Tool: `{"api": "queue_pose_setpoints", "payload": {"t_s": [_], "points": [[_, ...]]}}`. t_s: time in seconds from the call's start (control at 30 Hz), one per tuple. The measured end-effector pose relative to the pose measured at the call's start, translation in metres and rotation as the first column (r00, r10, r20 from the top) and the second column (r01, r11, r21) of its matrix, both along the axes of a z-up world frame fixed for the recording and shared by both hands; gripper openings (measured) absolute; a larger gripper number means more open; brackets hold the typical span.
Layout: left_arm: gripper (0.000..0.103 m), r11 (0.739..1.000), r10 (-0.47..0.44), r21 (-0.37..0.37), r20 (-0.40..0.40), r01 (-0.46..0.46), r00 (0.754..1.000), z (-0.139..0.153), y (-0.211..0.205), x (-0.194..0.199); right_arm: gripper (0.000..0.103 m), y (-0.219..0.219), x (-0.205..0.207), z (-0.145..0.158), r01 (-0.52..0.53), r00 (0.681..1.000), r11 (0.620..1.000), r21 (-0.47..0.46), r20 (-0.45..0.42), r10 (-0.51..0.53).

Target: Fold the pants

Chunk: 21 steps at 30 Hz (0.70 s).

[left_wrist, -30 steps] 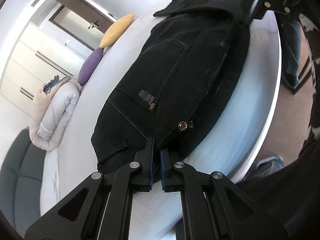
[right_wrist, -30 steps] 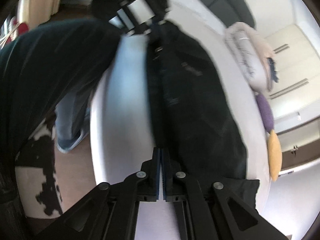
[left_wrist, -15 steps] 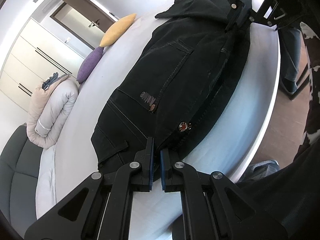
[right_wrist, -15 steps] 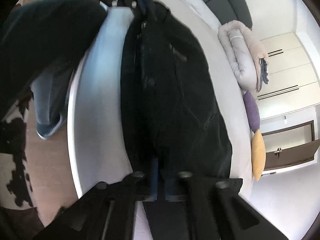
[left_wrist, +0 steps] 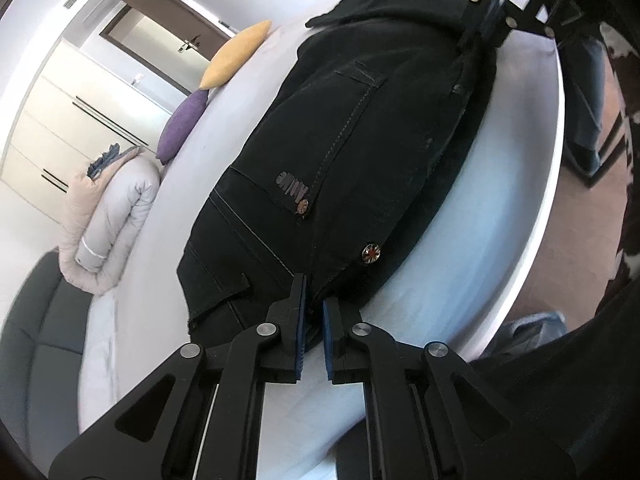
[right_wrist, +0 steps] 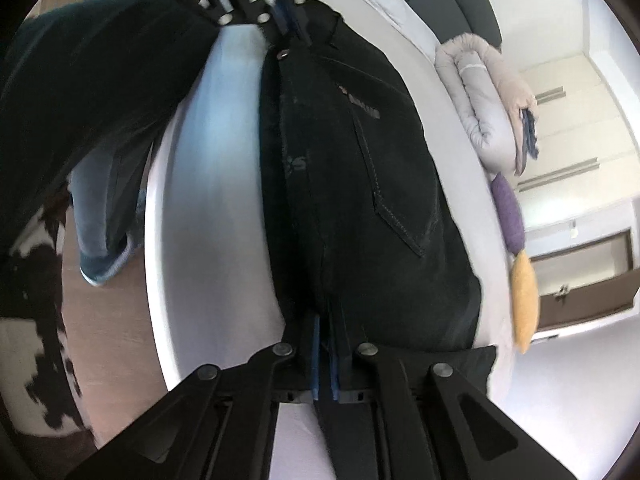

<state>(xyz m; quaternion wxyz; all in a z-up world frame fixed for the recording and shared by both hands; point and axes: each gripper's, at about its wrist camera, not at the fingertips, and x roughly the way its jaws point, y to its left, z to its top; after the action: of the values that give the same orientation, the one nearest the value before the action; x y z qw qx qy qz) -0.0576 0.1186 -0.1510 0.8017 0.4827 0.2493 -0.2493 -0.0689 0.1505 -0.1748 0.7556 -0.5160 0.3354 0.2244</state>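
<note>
Black pants (left_wrist: 360,140) lie stretched along the near edge of a white bed (left_wrist: 500,220), back pocket and brown label facing up. My left gripper (left_wrist: 314,300) is shut on the waistband end, close to the metal button (left_wrist: 370,252). My right gripper (right_wrist: 325,330) is shut on the pants (right_wrist: 360,200) at the opposite end, where the cloth bunches between the pads. Each gripper shows in the other's view: the right one at the top (left_wrist: 484,12), the left one at the top (right_wrist: 290,8).
A rolled grey and pink duvet (left_wrist: 108,224), a purple cushion (left_wrist: 182,128) and a yellow cushion (left_wrist: 236,54) lie along the bed's far side. A dark headboard (left_wrist: 36,332) is at the left. The person's legs and the wood floor (right_wrist: 116,280) are beside the bed edge.
Both grippers stay shut on the pants. The right gripper has drawn its end back, so the pants now lie straighter along the bed edge.
</note>
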Motion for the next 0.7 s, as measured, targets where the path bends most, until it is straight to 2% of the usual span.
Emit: {"api": "queue_pose_setpoints", "payload": {"t_s": [0.03, 0.1, 0.17, 0.2, 0.23, 0.27, 0.3, 0.33, 0.37, 0.4, 0.43, 0.47, 0.5, 0.57, 0.63, 0.67, 0.7], "points": [[0.009, 1.0, 0.0, 0.031, -0.006, 0.001, 1.0, 0.001, 0.0, -0.001, 0.008, -0.001, 0.0, 0.0, 0.009, 1.0, 1.0, 0.013, -0.003, -0.009], [0.014, 0.998, -0.001, 0.07, -0.072, 0.006, 0.997, 0.011, 0.003, -0.003, 0.008, -0.004, -0.001, 0.002, 0.03, 1.0, 0.999, 0.042, -0.006, -0.03], [0.033, 0.997, 0.023, 0.073, -0.15, -0.012, 0.988, 0.023, 0.013, -0.002, 0.008, -0.007, 0.002, 0.005, 0.053, 0.999, 0.996, 0.07, -0.016, -0.052], [0.056, 0.996, 0.043, 0.084, -0.184, -0.028, 0.982, 0.029, 0.019, -0.001, 0.008, -0.008, 0.002, 0.005, 0.062, 0.998, 0.995, 0.081, -0.019, -0.061], [0.062, 0.995, 0.055, 0.087, -0.187, -0.04, 0.981, 0.035, 0.024, -0.002, 0.008, -0.009, 0.003, 0.006, 0.07, 0.997, 0.993, 0.09, -0.023, -0.068], [0.062, 0.996, 0.065, 0.07, -0.177, -0.054, 0.982, 0.044, 0.028, -0.002, 0.01, -0.01, 0.004, 0.009, 0.076, 0.997, 0.992, 0.1, -0.026, -0.074], [0.062, 0.997, 0.083, 0.023, -0.174, -0.08, 0.981, 0.056, 0.03, 0.002, 0.012, -0.012, 0.004, 0.011, 0.09, 0.996, 0.988, 0.123, -0.031, -0.087], [0.062, 0.991, 0.112, -0.052, -0.181, -0.123, 0.977, 0.07, 0.03, 0.009, 0.019, -0.014, 0.006, 0.015, 0.101, 0.995, 0.985, 0.143, -0.036, -0.097], [0.062, 0.981, 0.133, -0.117, -0.191, -0.157, 0.972, 0.08, 0.027, 0.015, 0.033, -0.018, 0.008, 0.019, 0.117, 0.993, 0.979, 0.167, -0.039, -0.112], [0.062, 0.957, 0.148, -0.217, -0.21, -0.194, 0.966, 0.093, 0.022, 0.023, 0.04, -0.021, 0.008, 0.024, 0.137, 0.99, 0.971, 0.196, -0.038, -0.132], [0.062, 0.93, 0.151, -0.295, -0.234, -0.218, 0.961, 0.1, 0.016, 0.03, 0.06, -0.028, 0.009, 0.033, 0.158, 0.987, 0.956, 0.246, -0.062, -0.147], [0.062, 0.886, 0.144, -0.388, -0.291, -0.254, 0.946, 0.105, 0.006, 0.041, 0.073, -0.037, 0.011, 0.045, 0.187, 0.981, 0.928, 0.321, -0.112, -0.159], [0.062, 0.86, 0.137, -0.429, -0.328, -0.277, 0.935, 0.105, -0.002, 0.049, 0.073, -0.048, 0.013, 0.058, 0.232, 0.97, 0.886, 0.402, -0.157, -0.183], [0.062, 0.816, 0.114, -0.484, -0.401, -0.316, 0.909, 0.094, -0.029, 0.067, 0.073, -0.072, 0.025, 0.075, 0.33, 0.941, 0.806, 0.491, -0.235, -0.242], [0.06, 0.794, 0.118, -0.49, -0.456, -0.36, 0.882, 0.08, -0.051, 0.082, 0.073, -0.114, 0.052, 0.091, 0.468, 0.883, 0.685, 0.558, -0.305, -0.356], [0.059, 0.784, 0.116, -0.485, -0.499, -0.387, 0.859, 0.068, -0.062, 0.092, 0.073, -0.136, 0.068, 0.097, 0.532, 0.846, 0.619, 0.577, -0.334, -0.416], [0.051, 0.774, 0.131, -0.478, -0.521, -0.416, 0.843, 0.06, -0.067, 0.099, 0.073, -0.159, 0.085, 0.103, 0.591, 0.803, 0.545, 0.595, -0.363, -0.474]]}}
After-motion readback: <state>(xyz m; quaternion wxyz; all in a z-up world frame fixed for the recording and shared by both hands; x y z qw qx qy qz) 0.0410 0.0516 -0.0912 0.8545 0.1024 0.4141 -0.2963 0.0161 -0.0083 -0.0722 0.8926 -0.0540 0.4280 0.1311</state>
